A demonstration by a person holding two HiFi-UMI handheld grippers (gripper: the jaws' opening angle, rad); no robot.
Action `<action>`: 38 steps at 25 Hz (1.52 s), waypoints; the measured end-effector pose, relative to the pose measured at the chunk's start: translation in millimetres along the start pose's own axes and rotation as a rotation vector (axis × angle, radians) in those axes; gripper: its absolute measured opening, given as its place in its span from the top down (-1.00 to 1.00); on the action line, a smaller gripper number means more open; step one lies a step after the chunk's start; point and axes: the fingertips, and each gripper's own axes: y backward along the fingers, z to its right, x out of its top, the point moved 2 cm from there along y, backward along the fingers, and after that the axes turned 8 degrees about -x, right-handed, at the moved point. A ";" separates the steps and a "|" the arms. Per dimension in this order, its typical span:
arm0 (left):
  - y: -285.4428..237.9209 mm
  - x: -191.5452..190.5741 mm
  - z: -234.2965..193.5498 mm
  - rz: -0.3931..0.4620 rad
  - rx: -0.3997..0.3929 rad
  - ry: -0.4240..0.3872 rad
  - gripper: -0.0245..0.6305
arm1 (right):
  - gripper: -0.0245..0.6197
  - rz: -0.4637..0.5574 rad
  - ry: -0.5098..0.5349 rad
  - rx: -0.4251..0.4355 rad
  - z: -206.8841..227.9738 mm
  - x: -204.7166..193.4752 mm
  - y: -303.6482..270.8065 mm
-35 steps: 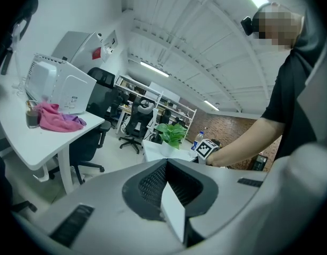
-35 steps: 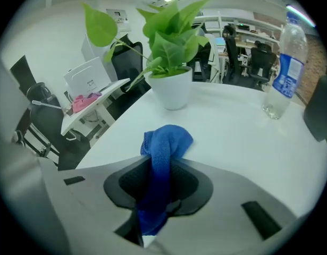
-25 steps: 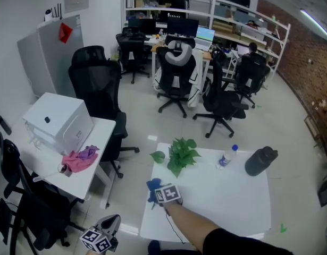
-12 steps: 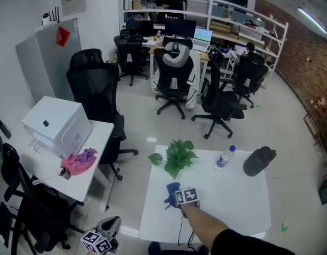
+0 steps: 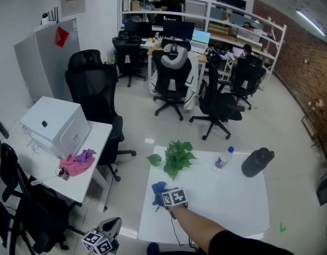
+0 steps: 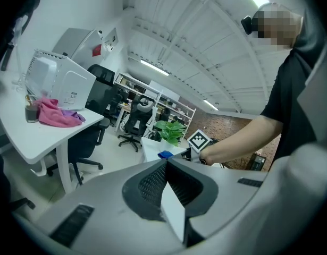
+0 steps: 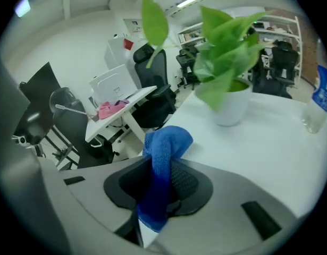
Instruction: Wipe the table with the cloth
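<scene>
1 cloth (image 5: 157,189), 1 plant (image 5: 176,157), 1 bottle (image 5: 223,158), 1 jug (image 5: 256,162) | right gripper (image 5: 163,196) jaws clamp cloth near counter's (image 5: 227,209) left edge — open room rightward | left gripper (image 5: 107,232) jaws together, empty, lower left

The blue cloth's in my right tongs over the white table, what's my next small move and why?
Probably slide the right tongs rightward with the cloth pressed down: they grip it near the table's left edge, just short of the plant, and bare tabletop lies to the right.
</scene>
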 end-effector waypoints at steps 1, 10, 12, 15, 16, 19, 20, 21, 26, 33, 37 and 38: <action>2.6 -1.2 -2.0 0.002 0.007 0.001 0.93 | 0.63 -0.009 0.005 0.017 -12.7 3.0 -8.4; 19.4 -10.5 -11.1 0.001 0.055 0.021 0.93 | 0.62 -0.047 -0.086 0.029 -6.7 -7.3 -32.9; 18.9 -10.2 -11.4 0.000 0.054 0.023 0.93 | 0.62 -0.043 -0.114 0.013 8.3 -13.3 -23.7; 11.5 -5.0 -7.7 0.002 0.033 0.020 0.93 | 0.62 -0.040 -0.156 -0.021 41.2 -27.3 -2.7; 8.3 -3.4 -6.7 0.002 0.025 0.018 0.93 | 0.62 -0.037 -0.168 -0.034 52.8 -31.6 4.4; -1.2 -1.3 -3.3 0.006 0.001 0.015 0.93 | 0.62 -0.029 -0.203 -0.073 83.5 -41.6 22.2; -3.4 -1.1 -2.1 0.008 -0.005 0.016 0.93 | 0.62 -0.029 -0.216 -0.086 90.8 -43.9 26.2; -4.5 -1.4 -1.4 0.008 -0.009 0.017 0.93 | 0.62 -0.031 -0.226 -0.097 95.0 -45.2 28.8; 0.9 -8.7 -5.2 0.002 -0.001 0.021 0.93 | 0.63 -0.001 -0.196 0.012 41.9 -26.5 12.2; 15.9 -13.9 -9.6 0.009 0.034 0.027 0.93 | 0.63 -0.055 -0.123 0.049 3.6 -16.7 -21.5; 18.2 -15.7 -6.1 0.006 0.043 0.034 0.93 | 0.63 -0.062 -0.128 0.013 22.8 -22.4 -11.9; 17.1 -15.9 -3.2 0.007 0.039 0.035 0.93 | 0.63 -0.063 -0.134 -0.003 32.1 -25.5 -6.9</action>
